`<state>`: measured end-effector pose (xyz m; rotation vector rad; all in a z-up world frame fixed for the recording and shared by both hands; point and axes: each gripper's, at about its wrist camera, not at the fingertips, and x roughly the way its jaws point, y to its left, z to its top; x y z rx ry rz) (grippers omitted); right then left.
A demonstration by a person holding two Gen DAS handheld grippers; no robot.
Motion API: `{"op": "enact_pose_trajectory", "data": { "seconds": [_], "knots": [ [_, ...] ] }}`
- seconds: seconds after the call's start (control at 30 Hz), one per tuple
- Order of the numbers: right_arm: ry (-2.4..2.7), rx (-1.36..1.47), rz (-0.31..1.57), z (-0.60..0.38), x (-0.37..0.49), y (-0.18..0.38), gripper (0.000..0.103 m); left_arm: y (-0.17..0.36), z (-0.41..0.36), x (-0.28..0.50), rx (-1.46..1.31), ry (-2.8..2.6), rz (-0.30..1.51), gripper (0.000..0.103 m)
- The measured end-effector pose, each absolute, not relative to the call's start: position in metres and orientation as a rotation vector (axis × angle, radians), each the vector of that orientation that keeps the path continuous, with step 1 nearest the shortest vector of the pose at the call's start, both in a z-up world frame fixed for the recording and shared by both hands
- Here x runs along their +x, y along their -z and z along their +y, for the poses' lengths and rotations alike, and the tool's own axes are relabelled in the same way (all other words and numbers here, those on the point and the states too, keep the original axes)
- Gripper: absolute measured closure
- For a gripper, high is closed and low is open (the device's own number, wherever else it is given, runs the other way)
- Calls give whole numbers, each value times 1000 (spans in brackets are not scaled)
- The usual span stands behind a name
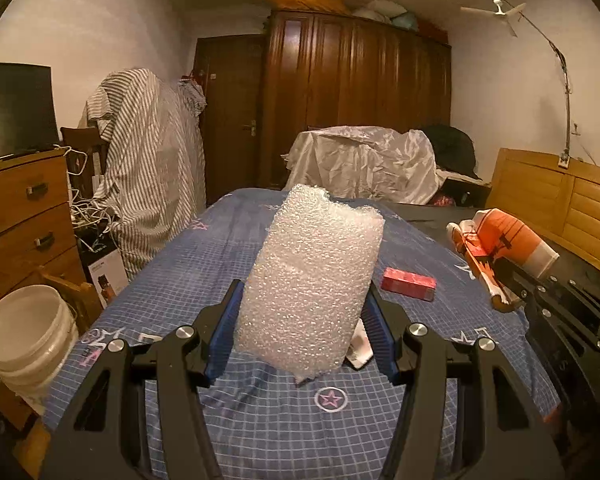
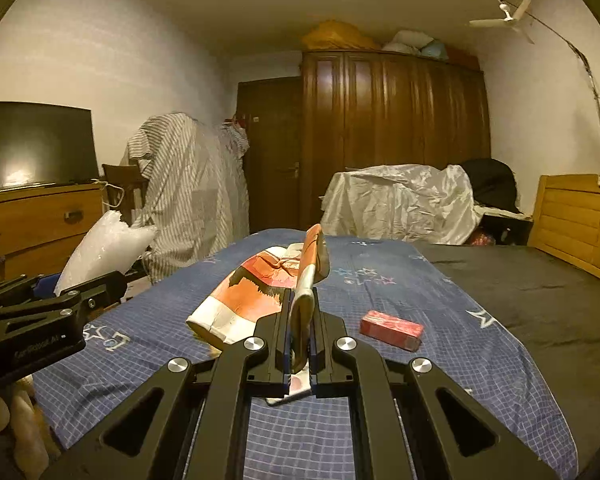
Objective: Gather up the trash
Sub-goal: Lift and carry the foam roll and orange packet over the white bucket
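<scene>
My left gripper (image 1: 302, 312) is shut on a roll of clear bubble wrap (image 1: 312, 276) and holds it upright above the blue checked bedspread (image 1: 228, 248). The bubble wrap also shows at the left of the right wrist view (image 2: 104, 248). My right gripper (image 2: 302, 312) is shut on an orange and white paper bag (image 2: 256, 296), pinching its edge above the bed. That bag shows in the left wrist view (image 1: 504, 248) at the right. A small red box (image 1: 409, 283) lies on the bedspread between the two grippers, and it also shows in the right wrist view (image 2: 392, 329).
A white plastic bucket (image 1: 30, 336) stands on the floor left of the bed. A wooden dresser (image 1: 20, 208) with a dark screen is at the left. A striped cloth (image 1: 152, 168) covers something beyond it. A wooden headboard (image 1: 560, 196) borders the right.
</scene>
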<state>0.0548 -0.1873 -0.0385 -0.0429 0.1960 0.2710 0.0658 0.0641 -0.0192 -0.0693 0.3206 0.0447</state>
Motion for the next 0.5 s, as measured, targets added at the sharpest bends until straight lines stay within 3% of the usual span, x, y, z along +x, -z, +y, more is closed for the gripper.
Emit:
{"op": "enact_pose_trajectory", "data": {
  "seconds": [0.5],
  "knots": [
    [-552, -90, 238, -30, 82, -22, 96, -13, 201, 60, -150, -275, 329, 48]
  ]
}}
